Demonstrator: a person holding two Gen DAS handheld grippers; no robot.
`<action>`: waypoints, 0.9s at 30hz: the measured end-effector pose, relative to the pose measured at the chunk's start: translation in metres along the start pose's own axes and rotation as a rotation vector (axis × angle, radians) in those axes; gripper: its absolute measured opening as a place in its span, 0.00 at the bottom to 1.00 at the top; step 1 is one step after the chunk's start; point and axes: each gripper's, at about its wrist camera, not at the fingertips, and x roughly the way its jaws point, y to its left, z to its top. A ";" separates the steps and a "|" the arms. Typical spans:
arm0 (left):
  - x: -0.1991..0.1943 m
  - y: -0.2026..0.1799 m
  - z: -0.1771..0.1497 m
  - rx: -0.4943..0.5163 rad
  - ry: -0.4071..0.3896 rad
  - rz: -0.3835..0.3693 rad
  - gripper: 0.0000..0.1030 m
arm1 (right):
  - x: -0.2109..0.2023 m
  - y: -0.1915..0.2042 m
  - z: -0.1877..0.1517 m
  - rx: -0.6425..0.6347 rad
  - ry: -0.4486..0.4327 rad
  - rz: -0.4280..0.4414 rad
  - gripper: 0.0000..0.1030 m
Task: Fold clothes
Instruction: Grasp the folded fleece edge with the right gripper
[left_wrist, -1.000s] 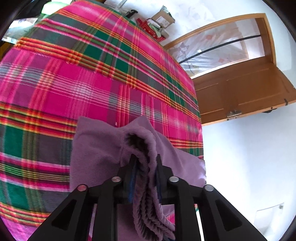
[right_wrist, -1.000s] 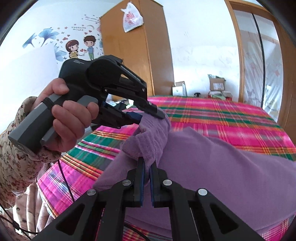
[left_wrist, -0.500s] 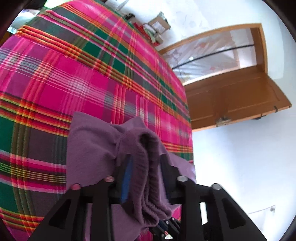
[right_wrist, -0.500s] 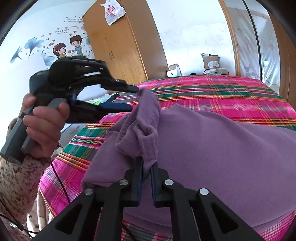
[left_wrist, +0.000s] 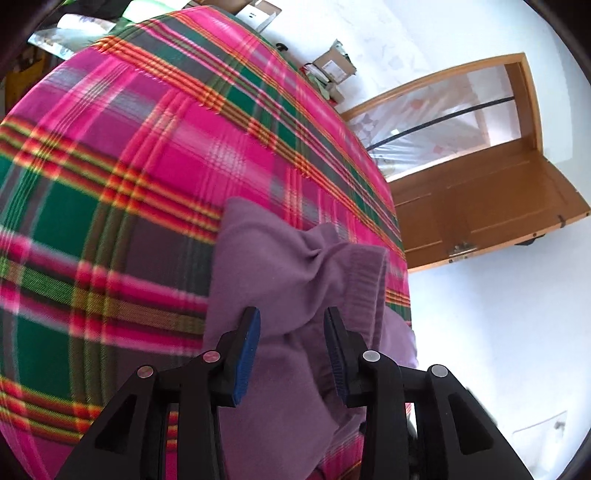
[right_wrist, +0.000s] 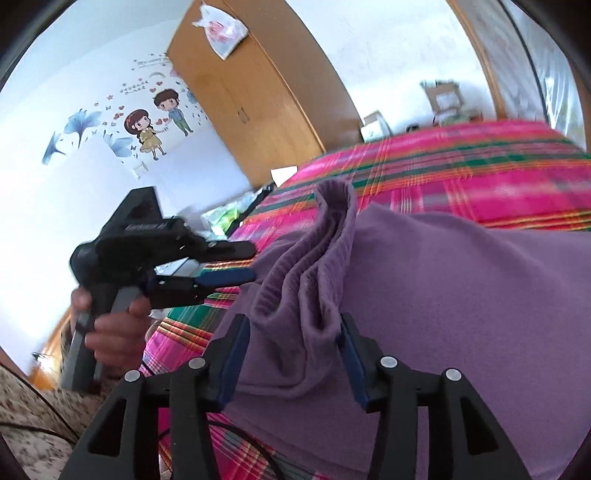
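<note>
Purple garment lies on plaid bedspread, bunched ribbed hem standing up near the bed's edge by the person. R gripper: jaws opening, blue pads wide apart w/ folds of cloth between them, pads not pressing. L gripper: jaws about half open, fabric between the pads but no grip; in R wrist view its fingers sit just beside the hem, held by a hand. Wooden door beyond the bed's far corner.
</note>
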 end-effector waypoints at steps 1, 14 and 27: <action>-0.002 0.000 -0.001 0.008 -0.008 0.009 0.36 | 0.003 -0.004 0.004 0.018 0.017 0.026 0.48; -0.010 0.014 -0.009 0.040 -0.040 0.056 0.36 | 0.039 -0.051 0.041 0.238 0.128 0.109 0.53; -0.003 0.003 -0.018 0.128 -0.019 0.086 0.36 | 0.053 -0.035 0.042 0.129 0.255 0.002 0.53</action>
